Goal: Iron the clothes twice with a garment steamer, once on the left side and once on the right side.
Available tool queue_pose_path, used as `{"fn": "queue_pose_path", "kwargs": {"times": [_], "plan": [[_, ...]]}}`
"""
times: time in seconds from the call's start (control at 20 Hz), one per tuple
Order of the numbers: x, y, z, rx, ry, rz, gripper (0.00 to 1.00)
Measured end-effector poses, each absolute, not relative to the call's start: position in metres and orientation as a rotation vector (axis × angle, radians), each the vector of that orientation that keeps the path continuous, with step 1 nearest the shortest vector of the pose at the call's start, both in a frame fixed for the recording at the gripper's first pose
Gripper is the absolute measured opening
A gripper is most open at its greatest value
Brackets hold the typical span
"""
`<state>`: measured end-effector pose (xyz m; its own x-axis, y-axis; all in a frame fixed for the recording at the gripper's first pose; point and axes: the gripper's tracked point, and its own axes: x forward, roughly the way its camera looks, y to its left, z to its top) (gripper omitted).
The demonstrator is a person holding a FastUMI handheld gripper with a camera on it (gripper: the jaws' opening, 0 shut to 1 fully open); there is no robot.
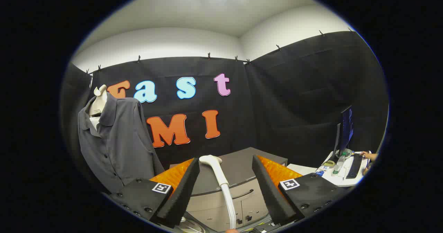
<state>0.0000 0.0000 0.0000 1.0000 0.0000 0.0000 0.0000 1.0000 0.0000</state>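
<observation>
A grey button-up shirt (114, 143) hangs on a white mannequin torso (98, 103) beyond and to the left of my fingers. The white garment steamer (221, 181) stands upright between my fingers, its head (210, 160) tilted left at tip height and its handle running down toward me. My gripper (225, 169) is open, both fingers well apart from the steamer and touching nothing. The steamer's foot is hidden low down between the fingers.
A grey cabinet (238, 186) with drawers stands just ahead of the fingers. To the right, a white desk (341, 177) holds a monitor (346, 127), keyboard and bottle, with a person's hand (368, 155) on it.
</observation>
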Motion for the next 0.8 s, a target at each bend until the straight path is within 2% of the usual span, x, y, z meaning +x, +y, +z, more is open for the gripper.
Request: {"fn": "queue_pose_path", "kwargs": {"times": [0.8], "plan": [[0.01, 0.011, 0.005, -0.036, 0.006, 0.028, 0.98]]}}
